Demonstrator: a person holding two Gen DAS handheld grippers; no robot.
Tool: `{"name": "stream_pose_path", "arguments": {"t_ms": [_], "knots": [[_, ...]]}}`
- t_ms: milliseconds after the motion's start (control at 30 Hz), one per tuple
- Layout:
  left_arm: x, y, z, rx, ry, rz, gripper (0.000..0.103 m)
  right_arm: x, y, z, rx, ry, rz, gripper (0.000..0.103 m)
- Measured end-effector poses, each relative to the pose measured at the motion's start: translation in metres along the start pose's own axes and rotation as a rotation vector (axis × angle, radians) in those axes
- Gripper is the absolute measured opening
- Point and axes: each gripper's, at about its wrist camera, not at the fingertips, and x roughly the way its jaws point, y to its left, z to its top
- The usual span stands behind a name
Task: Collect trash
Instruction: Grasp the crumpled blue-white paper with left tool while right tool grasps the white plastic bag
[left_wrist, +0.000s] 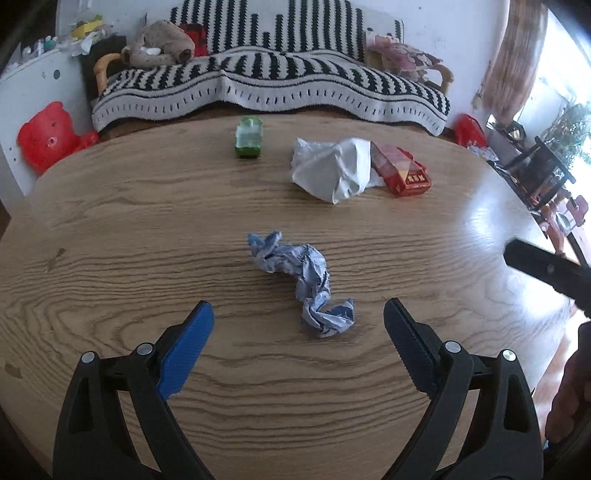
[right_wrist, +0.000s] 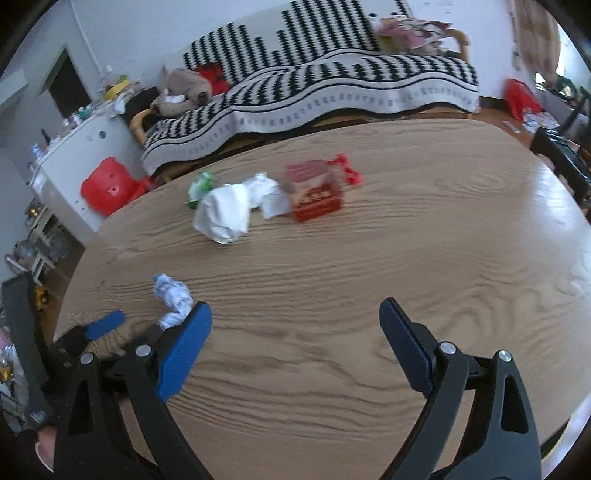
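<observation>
Left gripper (left_wrist: 298, 314): fingers spread wide and holding nothing, low over the near part of the worktop (left_wrist: 110, 229); the crumpled blue-and-white wrapper lies between and just beyond the tips.
Right gripper (right_wrist: 295, 314): fingers wide apart, nothing between them, over bare wood right of the left gripper.
Crumpled blue-and-white wrapper (left_wrist: 303, 280): a twisted strip near the middle of the worktop, not touched by either blue finger pad; in the right wrist view it sits at the left, partly behind that gripper's left finger.
White crumpled paper (left_wrist: 332, 168): farther back, right of centre, lying against the red carton.
Red carton (left_wrist: 400, 168): on its side, touching the right edge of the white paper.
Green-and-white packet (left_wrist: 249, 138): far side, left of the white paper, apart from it.
Background: a sofa under a black-and-white striped blanket (left_wrist: 273, 81) behind the worktop.
</observation>
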Motion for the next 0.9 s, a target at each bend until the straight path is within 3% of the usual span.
{"name": "stream_pose_path", "arguments": {"t_ms": [233, 367, 500, 567, 600, 733, 900], "knots": [[0.038, 0.008, 0.007, -0.068, 0.064, -0.02, 0.09, 0.033, 0.023, 0.025, -0.037, 0.021, 0.065, 0.089], [0.049, 0.007, 0.012, -0.059, 0.06, -0.006, 0.088, 0.058, 0.035, 0.04, -0.07, 0.044, 0.086, 0.089], [0.053, 0.003, 0.016, -0.02, 0.04, 0.013, 0.071, 0.083, 0.047, 0.058, -0.104, 0.062, 0.11, 0.089], [0.052, 0.003, 0.017, 0.003, 0.034, 0.037, 0.05, 0.1, 0.055, 0.066, -0.137, 0.077, 0.114, 0.089], [0.052, 0.004, 0.016, 0.007, 0.034, 0.046, 0.047, 0.107, 0.058, 0.069, -0.146, 0.086, 0.115, 0.089], [0.049, 0.009, 0.015, 0.017, 0.038, 0.061, 0.042, 0.141, 0.071, 0.076, -0.174, 0.131, 0.113, 0.089], [0.046, 0.017, 0.014, -0.001, 0.048, 0.068, 0.042, 0.159, 0.084, 0.084, -0.202, 0.119, 0.101, 0.088]]}}
